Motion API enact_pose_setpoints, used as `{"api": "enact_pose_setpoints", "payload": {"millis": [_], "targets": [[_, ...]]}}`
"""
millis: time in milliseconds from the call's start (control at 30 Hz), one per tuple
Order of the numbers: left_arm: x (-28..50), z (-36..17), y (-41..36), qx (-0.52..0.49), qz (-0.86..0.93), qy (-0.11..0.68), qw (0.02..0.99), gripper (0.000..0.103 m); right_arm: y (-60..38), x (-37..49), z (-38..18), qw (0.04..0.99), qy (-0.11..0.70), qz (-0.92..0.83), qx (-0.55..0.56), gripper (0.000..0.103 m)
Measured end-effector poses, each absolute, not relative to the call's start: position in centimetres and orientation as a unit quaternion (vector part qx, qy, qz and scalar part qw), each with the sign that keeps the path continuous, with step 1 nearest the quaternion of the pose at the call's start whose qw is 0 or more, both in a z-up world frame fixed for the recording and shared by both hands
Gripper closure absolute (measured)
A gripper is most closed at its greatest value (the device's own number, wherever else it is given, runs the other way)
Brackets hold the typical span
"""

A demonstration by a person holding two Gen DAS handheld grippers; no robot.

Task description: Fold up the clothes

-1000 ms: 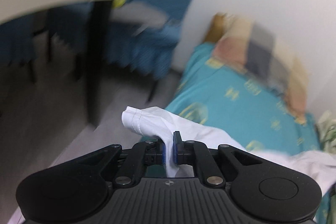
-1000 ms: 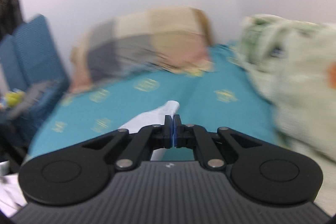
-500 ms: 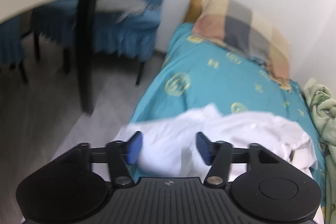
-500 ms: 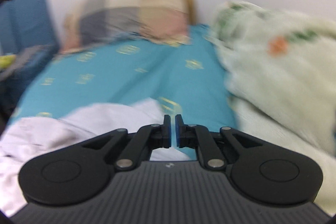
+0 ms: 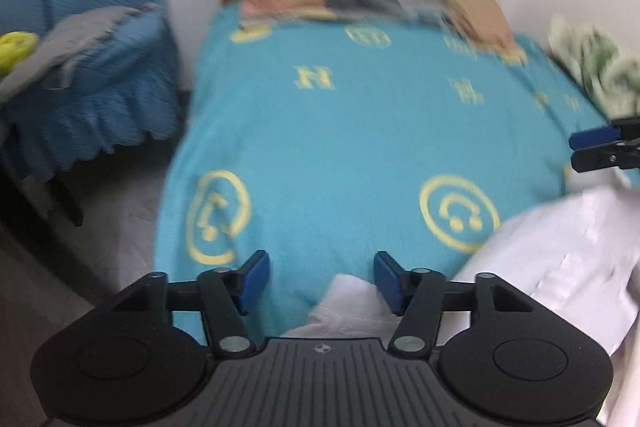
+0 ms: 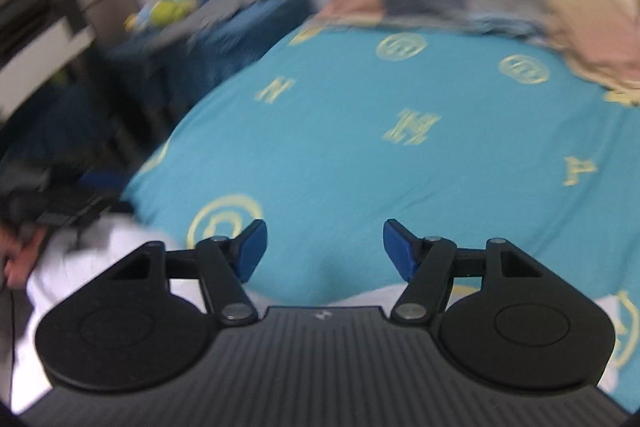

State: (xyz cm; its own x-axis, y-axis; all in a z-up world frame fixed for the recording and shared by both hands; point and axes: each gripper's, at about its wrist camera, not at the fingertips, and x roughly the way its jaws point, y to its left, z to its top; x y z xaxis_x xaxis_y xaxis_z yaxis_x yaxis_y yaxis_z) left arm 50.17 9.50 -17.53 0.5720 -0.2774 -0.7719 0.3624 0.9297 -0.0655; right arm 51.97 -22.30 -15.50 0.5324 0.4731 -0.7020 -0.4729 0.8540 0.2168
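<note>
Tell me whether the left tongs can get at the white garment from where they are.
Probably yes. The left tongs are open, and a bump of the white garment lies on the bed right by their tips, near the right-hand finger. Nothing sits between them, though blur hides the cloth's exact edge.

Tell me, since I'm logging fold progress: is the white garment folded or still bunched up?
Bunched, not folded: the white garment lies rumpled in uneven creases on the teal bedsheet, with no squared edges. Most of it is cropped by the frame.
</note>
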Motion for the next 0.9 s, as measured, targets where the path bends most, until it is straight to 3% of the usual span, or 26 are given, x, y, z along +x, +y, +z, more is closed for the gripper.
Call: {"api": "enact_pose_setpoints", "payload": {"millis": [233,333,367,400,700,900], "targets": [[48.3,-17.6,8.1,0.101,-0.231,0.427,0.869,0.045,-23.1,44.6,-16.9,0.829,0.419,0.358,-0.100,0.042],[47.0,-17.2,7.9,0.117,-0.238,0.421,0.867,0.069,-23.9,42.4,-17.4,0.825,0.426,0.356,-0.110,0.042],[46.5,-17.0,7.8,0.123,-0.240,0.420,0.867,0.088,-24.1,41.9,-17.4,0.824,0.427,0.353,-0.114,0.042],[46.0,-16.9,7.7,0.128,-0.242,0.418,0.866,0.093,-24.2,41.4,-17.3,0.824,0.429,0.350,-0.117,0.042],[42.1,-15.3,7.5,0.147,-0.250,0.391,0.874,0.095,-24.7,45.5,-12.4,0.882,0.378,0.279,-0.036,0.042],[41.9,-13.5,9.1,0.095,-0.232,0.351,0.902,0.095,-22.2,51.3,-16.0,0.829,0.462,0.315,0.005,0.040]]}}
